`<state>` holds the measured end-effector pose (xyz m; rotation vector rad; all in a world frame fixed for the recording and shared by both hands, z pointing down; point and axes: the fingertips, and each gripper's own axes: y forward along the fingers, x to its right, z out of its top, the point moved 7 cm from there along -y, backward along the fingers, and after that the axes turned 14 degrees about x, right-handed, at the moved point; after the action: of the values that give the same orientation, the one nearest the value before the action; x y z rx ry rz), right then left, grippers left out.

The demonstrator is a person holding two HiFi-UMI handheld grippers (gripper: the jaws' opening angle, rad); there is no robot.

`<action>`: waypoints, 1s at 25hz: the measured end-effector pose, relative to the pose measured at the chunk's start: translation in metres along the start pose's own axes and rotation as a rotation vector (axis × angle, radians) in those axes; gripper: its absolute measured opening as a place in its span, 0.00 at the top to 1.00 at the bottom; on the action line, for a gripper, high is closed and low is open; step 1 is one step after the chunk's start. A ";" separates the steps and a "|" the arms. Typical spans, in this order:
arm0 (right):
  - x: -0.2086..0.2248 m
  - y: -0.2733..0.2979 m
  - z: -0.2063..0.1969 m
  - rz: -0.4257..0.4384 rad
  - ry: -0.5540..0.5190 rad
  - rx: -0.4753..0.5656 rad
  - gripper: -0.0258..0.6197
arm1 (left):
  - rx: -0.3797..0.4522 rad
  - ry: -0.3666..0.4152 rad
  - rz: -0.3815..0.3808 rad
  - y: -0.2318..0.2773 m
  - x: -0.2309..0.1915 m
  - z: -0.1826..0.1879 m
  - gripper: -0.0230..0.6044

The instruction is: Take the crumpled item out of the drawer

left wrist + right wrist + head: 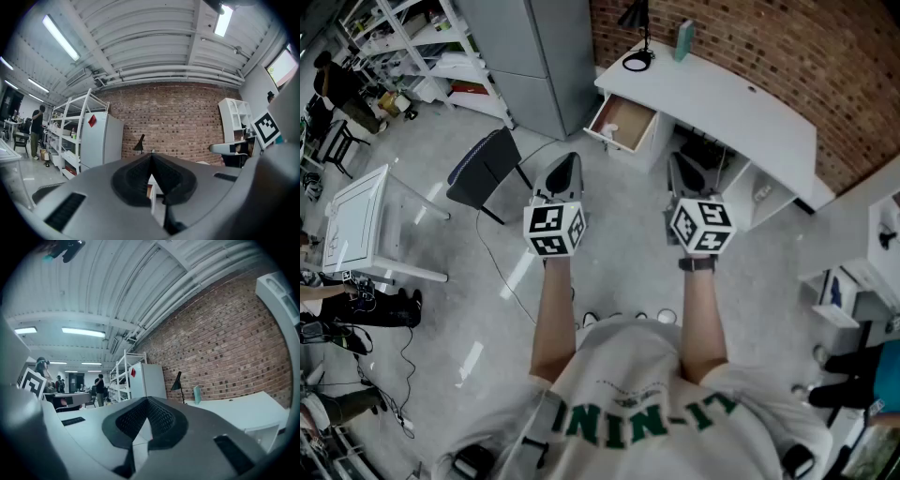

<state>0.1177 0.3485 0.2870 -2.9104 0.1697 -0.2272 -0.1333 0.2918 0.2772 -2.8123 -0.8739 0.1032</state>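
- crumpled item [609, 129]: small pale lump near the front left corner of the open drawer [636, 122]; too small from here to tell paper from cloth
- probably light, soft and squashable, neither fragile nor slippery; best pinched from above across its bulk or on a raised fold, lightly enough not to flatten it or scrape the drawer bottom
- drawer: pulled out from the left end of the white desk [741, 112], wood-toned inside, nothing else made out in it; side walls likely to demand a steep reach down rather than a sideways one
- left gripper [567, 161] and right gripper [677, 159]: both held up in mid-air, well apart from the drawer; jaws of each pressed together with nothing between them; to be parted before any grasp
- on the desk top behind the drawer: black desk lamp [637, 42] and a teal upright object [683, 39], neither above the item
- dark chair [483, 171] to the left of the approach, grey cabinet [534, 56] beyond it, thin cable [502, 272] trailing on the floor; no obstacle seen on the straight line to the drawer
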 end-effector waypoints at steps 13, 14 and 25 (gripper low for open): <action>0.038 -0.031 0.002 -0.001 0.033 -0.016 0.96 | -0.039 0.055 0.006 -0.005 0.052 -0.004 0.97; 0.042 -0.033 0.001 -0.012 0.058 -0.018 0.96 | -0.040 0.051 0.012 -0.007 0.054 -0.004 0.97; 0.059 -0.021 -0.040 -0.005 0.184 -0.089 0.96 | -0.058 -0.057 0.018 0.017 0.061 -0.035 0.97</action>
<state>0.1714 0.3525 0.3382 -2.9757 0.2065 -0.5018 -0.0696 0.3069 0.3071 -2.8848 -0.8780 0.1638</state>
